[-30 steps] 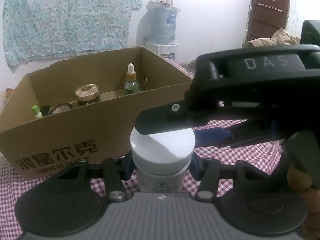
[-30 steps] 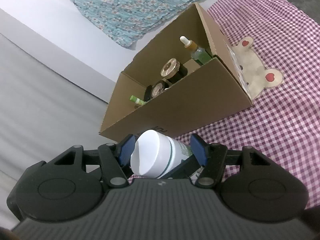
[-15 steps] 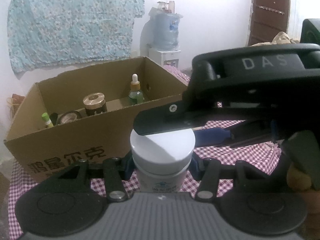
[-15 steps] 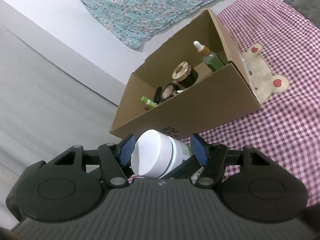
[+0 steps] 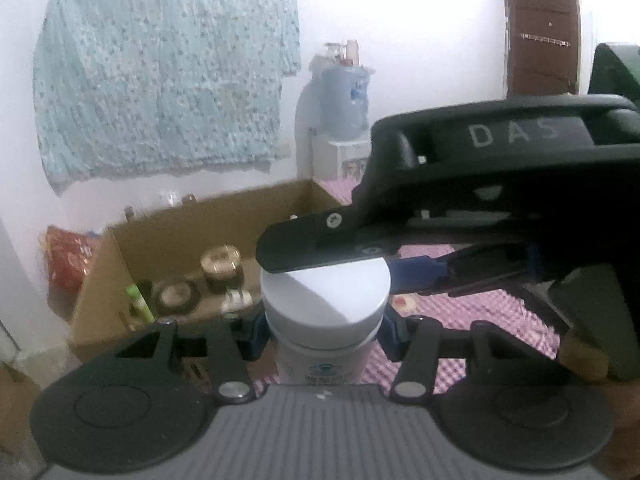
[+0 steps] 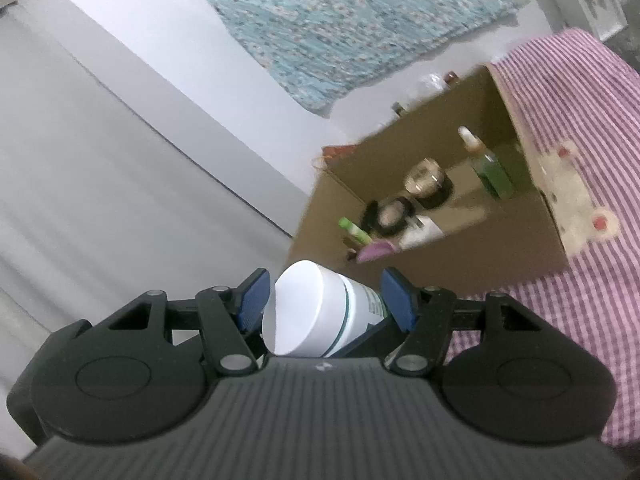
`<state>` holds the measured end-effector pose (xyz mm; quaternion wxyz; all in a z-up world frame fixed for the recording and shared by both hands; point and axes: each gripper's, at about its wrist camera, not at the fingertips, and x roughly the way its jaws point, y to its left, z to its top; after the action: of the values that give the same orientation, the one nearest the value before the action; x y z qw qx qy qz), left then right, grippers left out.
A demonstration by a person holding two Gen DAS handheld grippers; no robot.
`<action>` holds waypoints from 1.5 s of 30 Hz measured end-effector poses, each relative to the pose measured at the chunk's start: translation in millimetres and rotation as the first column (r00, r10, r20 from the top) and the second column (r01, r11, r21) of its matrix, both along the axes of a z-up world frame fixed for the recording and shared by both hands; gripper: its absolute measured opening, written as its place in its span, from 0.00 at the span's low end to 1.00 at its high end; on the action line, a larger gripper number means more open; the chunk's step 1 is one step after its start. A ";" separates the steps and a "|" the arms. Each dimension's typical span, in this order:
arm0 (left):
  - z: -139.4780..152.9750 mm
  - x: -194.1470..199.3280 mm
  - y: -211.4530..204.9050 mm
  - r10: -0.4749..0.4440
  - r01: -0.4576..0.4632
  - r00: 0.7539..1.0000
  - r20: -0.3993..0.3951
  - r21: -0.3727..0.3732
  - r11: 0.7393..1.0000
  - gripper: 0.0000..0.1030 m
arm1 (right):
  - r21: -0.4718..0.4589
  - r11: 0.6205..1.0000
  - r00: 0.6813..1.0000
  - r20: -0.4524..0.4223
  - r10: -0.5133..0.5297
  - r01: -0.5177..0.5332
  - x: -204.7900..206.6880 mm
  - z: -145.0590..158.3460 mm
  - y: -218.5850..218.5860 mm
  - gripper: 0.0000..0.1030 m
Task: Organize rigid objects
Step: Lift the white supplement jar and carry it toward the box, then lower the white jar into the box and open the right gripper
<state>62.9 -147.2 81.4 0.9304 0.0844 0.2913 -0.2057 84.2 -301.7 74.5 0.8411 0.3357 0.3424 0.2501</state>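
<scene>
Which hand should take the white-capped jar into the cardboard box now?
Left. The left gripper clamps the white-capped jar under its cap, upright, with the cardboard box open just ahead. The right gripper only brackets the jar end to end; whether its pads press is unclear.

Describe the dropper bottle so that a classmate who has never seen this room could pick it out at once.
Find the open cardboard box on the purple checked cloth. Look inside, toward the end nearest the cloth's bear patch, where the dropper bottle stands upright. It is the only tall green bottle with a white dropper top; the gold-lidded jar beside it is squat.
</scene>
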 end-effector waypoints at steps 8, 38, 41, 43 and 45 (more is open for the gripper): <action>38.8 30.0 3.2 -0.021 0.022 0.999 0.029 -0.044 0.999 0.52 | 0.021 1.000 0.998 0.053 0.018 -0.020 36.0 44.8 -5.0 0.60; -49.6 167.6 -23.4 -0.036 0.012 0.962 -0.270 -0.090 0.996 0.53 | -0.144 0.989 0.998 -0.052 -0.020 0.013 161.8 -29.8 -31.7 0.61; -55.5 168.6 -25.4 -0.033 0.010 0.961 -0.275 -0.084 0.996 0.56 | -0.153 0.988 0.998 -0.054 -0.025 0.016 161.6 -33.9 -33.5 0.61; -55.6 166.3 -26.9 -0.042 0.022 0.961 -0.272 -0.077 0.997 0.60 | -0.156 0.988 0.998 -0.055 -0.029 0.021 160.3 -35.3 -34.8 0.61; -56.1 165.3 -29.0 -0.038 0.024 0.964 -0.263 -0.058 0.998 0.66 | -0.157 0.987 0.998 -0.056 -0.039 0.030 158.3 -36.4 -37.6 0.61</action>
<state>228.2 -176.2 25.3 0.8819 0.0356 0.4058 -0.2375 242.5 -339.3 38.1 0.8586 0.2820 0.3795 0.1981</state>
